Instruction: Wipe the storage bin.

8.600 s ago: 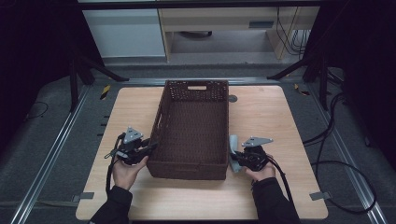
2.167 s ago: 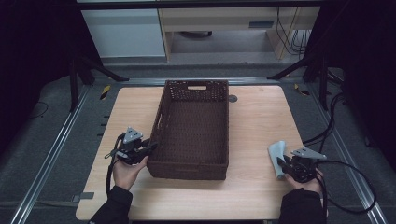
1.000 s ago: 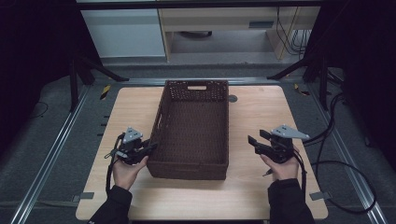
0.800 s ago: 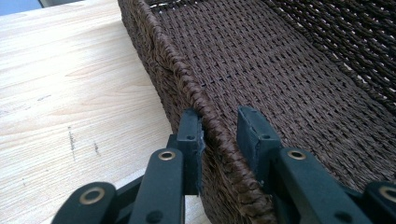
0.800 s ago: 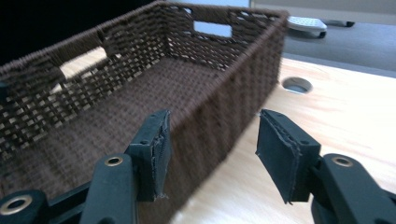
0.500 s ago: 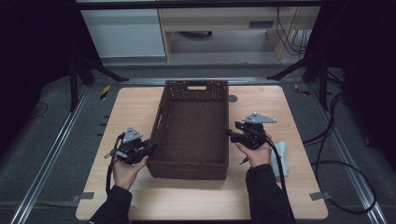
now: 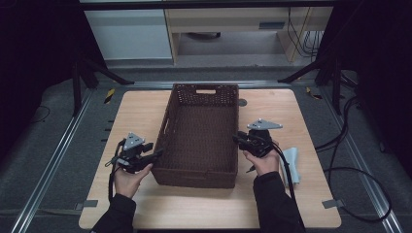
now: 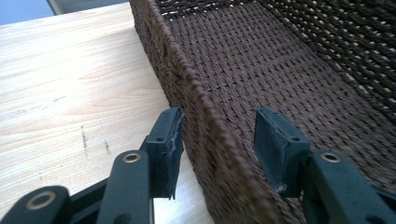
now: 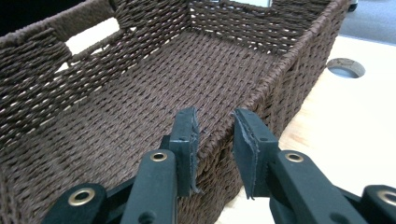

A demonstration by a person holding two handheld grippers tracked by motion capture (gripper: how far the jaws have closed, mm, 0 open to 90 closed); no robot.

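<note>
Basket: a dark brown woven basket (image 7: 201,133) stands lengthwise on the middle of the table, between the two claws, with a handle slot in its far end wall.
Left claw: the left claw (image 8: 217,140) straddles the basket's left long wall near the front corner, one jaw outside over the table, one inside over the woven floor. Its jaws have just been opening; the rim runs between them, the outer pad right at the weave, the inner pad clear of it, so it is open and grips nothing.
Right claw: the right claw (image 9: 215,135) straddles the basket's right long wall, one jaw inside, one outside. Its jaws have just been closing; the rim sits in the narrow gap between them, and the inner pad looks close against the weave, but whether both pads press I cannot tell.
Cloth: a pale blue cloth (image 7: 293,162) lies on the table just to the right of the right hand, behind the claw.
Surface: a light wooden table (image 7: 136,109) with rounded corners and faint scuffs beside the left claw; a round hole (image 9: 346,67) lies ahead of the right claw, just outside the basket's far corner.
Room: dark, with grey floor, metal rails along both sides of the table, black cables on the right, and pale cabinets beyond the far edge.
</note>
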